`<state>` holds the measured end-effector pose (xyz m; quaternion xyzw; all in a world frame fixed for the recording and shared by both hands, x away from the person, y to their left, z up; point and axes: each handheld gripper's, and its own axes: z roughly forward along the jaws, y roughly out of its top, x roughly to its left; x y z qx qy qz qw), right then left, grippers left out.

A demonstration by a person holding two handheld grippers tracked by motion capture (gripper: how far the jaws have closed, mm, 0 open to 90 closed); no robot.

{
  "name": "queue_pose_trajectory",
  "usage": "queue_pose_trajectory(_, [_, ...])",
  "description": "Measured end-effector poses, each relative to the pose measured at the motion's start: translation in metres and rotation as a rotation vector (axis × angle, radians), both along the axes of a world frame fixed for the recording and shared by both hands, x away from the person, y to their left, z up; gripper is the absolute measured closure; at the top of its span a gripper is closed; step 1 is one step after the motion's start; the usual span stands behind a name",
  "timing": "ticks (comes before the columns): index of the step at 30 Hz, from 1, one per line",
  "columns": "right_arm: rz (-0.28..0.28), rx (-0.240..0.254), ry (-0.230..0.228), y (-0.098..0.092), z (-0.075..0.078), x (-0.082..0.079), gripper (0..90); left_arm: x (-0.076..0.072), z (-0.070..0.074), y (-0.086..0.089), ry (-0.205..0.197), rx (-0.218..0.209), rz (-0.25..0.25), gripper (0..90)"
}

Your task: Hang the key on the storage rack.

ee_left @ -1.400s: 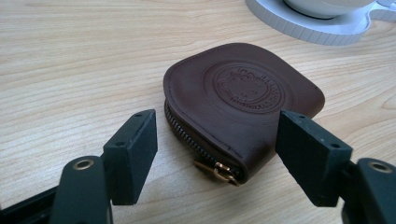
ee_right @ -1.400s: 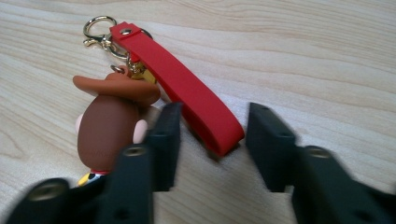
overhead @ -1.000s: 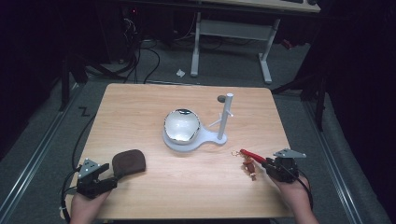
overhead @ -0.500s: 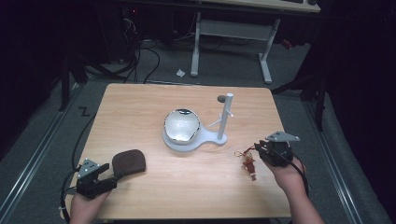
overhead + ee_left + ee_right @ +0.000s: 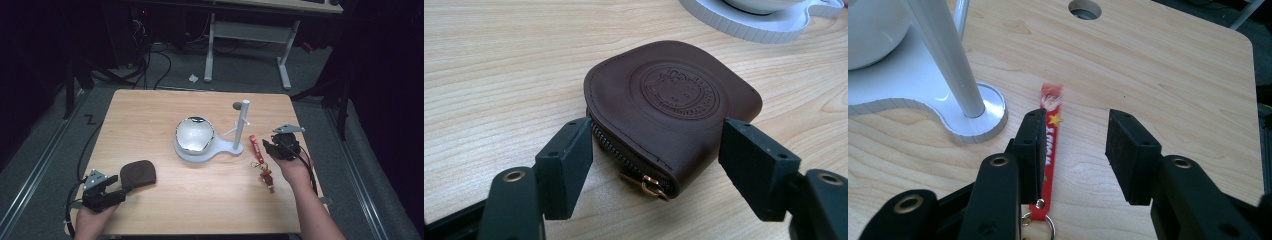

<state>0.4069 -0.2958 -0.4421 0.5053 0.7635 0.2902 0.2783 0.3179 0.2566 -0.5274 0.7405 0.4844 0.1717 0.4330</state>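
A brown leather zip pouch [image 5: 674, 112], rounded and embossed with a circular cartoon-cat seal, lies flat near the front left of a light wooden table [image 5: 150, 115], its brass zipper pull facing the front edge. To the right, a red printed strap keychain [image 5: 256, 148] with metal ring and small figure charm [image 5: 268, 178] lies stretched out beside a white post stand [image 5: 235, 145].

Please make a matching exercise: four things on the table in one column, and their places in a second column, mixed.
Things:
1. pouch
2. strap
3. bowl
4. hole

Places:
A. on the white stand
B. in the table, behind the post
C. by the left gripper
D. by the right gripper

Pairs: 1-C, 2-D, 3-A, 4-B
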Motion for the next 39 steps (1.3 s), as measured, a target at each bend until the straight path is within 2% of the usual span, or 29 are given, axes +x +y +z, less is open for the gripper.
queue_pose_trajectory(7, [0.017, -0.021, 0.015, 0.001, -0.001, -0.012, 57.9, 0.0, 0.001, 0.001, -0.004, -0.002, 0.001, 30.1])
queue_pose_trajectory(8, [0.019, -0.003, 0.02, 0.001, 0.0, -0.016, 57.6, 0.0, 0.002, 0.001, -0.006, -0.006, 0.004, 30.1])
queue_pose_trajectory(15, [0.021, 0.035, 0.045, -0.003, -0.003, -0.032, 56.3, -0.001, 0.001, 0.0, -0.005, -0.011, 0.0, 30.1])
queue_pose_trajectory(20, [0.025, 0.075, 0.091, -0.011, -0.008, -0.049, 55.7, -0.003, 0.002, -0.001, -0.005, -0.011, 0.0, 30.1])
queue_pose_trajectory(28, [0.049, 0.084, 0.164, -0.018, -0.013, -0.066, 55.5, -0.002, 0.0, -0.004, 0.014, -0.004, -0.015, 30.1])
queue_pose_trajectory(31, [0.066, 0.063, 0.198, -0.018, -0.015, -0.072, 54.8, -0.001, 0.001, -0.005, 0.007, 0.012, -0.024, 29.8])
queue_pose_trajectory(35, [0.086, 0.037, 0.251, -0.016, -0.019, -0.08, 54.9, -0.001, 0.001, -0.003, 0.012, -0.011, -0.013, 30.0])
queue_pose_trajectory(39, [0.114, -0.005, 0.294, -0.01, -0.024, -0.089, 55.8, -0.003, 0.005, -0.001, -0.012, -0.015, -0.003, 30.2])
